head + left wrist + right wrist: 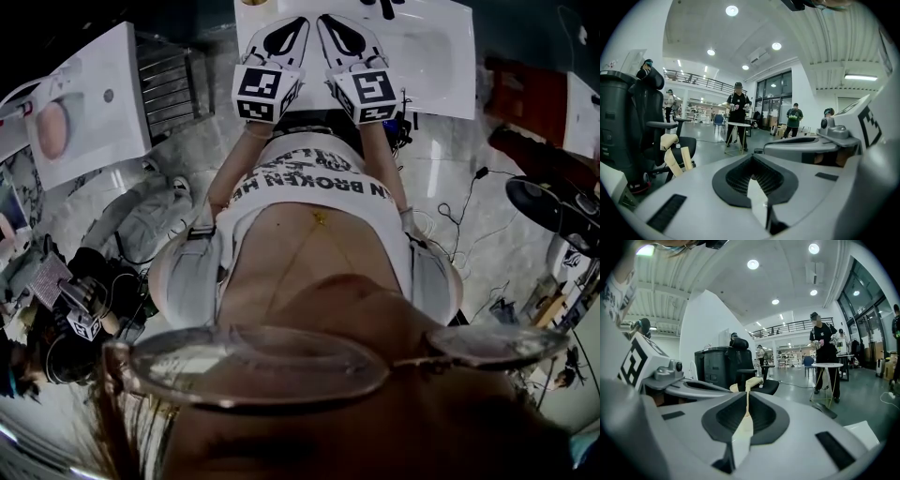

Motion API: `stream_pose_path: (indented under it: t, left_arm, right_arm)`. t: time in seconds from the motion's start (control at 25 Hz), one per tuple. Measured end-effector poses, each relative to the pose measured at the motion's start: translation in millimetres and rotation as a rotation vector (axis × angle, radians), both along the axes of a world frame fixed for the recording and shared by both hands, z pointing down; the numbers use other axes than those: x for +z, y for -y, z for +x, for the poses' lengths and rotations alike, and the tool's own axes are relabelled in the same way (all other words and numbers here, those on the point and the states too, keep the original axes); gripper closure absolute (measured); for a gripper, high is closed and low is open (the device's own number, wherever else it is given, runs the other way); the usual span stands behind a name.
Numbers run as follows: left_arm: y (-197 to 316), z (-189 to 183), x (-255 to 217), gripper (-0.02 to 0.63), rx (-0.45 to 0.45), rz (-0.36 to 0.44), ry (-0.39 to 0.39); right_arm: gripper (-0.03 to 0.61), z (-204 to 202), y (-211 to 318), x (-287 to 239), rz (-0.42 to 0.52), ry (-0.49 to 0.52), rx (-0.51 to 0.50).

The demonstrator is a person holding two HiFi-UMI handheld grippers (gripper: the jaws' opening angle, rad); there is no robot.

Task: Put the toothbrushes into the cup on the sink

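In the head view my left gripper (292, 28) and my right gripper (330, 26) are held side by side close to the person's body. Both point at the white sink (431, 66) ahead. Each has its jaws shut with nothing between them. The left gripper view shows shut jaws (752, 178) aimed level across a hall, with the right gripper (820, 147) beside them. The right gripper's jaws (746, 416) are likewise shut and bare. A small dark item (386, 7) lies at the sink's far edge, and I cannot tell what it is. No toothbrush or cup is clearly visible.
A second white sink (89, 103) stands to the left. Cables (459, 220) trail over the tiled floor, and bags and gear (84, 300) lie at lower left. In the hall are a black office chair (642, 122), a small round table (829, 365) and several people.
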State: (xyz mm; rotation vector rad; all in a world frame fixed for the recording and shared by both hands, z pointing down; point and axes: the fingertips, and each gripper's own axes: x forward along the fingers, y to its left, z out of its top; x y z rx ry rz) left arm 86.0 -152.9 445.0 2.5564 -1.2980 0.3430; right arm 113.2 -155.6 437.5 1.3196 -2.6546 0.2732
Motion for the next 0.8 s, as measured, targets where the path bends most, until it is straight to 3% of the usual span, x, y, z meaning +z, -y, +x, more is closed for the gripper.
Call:
stream_pose_path:
  t: [0.8]
  left_arm:
    - [1.7, -13.1, 1.8, 0.600, -0.030, 0.005, 0.001]
  right_arm:
    - [0.545, -7.4, -0.3, -1.2, 0.003, -0.028, -0.018]
